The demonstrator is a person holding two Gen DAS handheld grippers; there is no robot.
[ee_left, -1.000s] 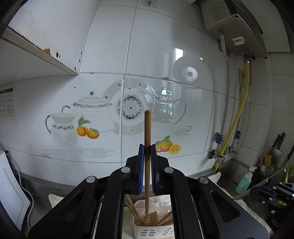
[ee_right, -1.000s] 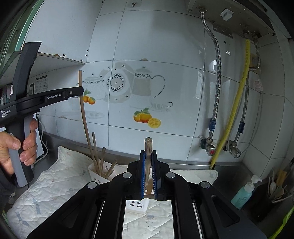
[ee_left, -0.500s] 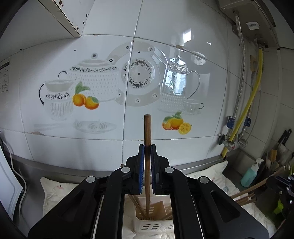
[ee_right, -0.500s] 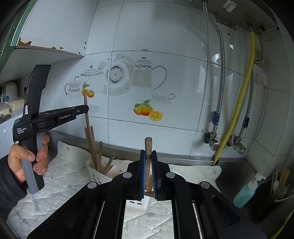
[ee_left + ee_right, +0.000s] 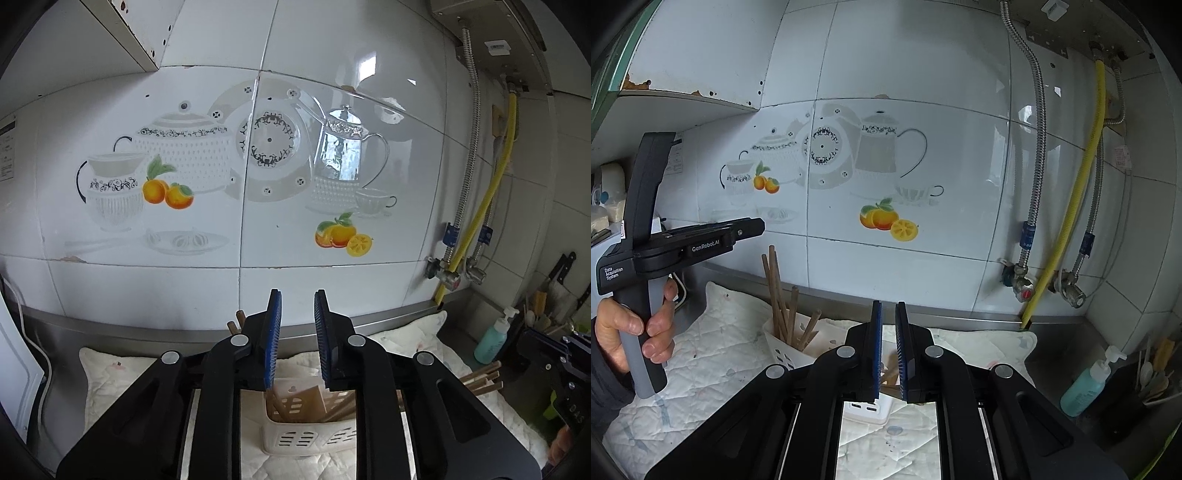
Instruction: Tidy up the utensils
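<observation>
Looking from the left wrist, the left gripper [image 5: 297, 334] is opening, its blue pads spread with nothing between them, above the white utensil basket [image 5: 308, 424] at six o'clock on a quilted mat [image 5: 110, 373]; teapot-printed wall tiles [image 5: 258, 166] fill twelve o'clock. From the right wrist, the right gripper [image 5: 888, 343] shows a narrow gap with nothing gripped; wooden utensils [image 5: 779, 295] stand in the basket [image 5: 783, 350] at nine o'clock.
</observation>
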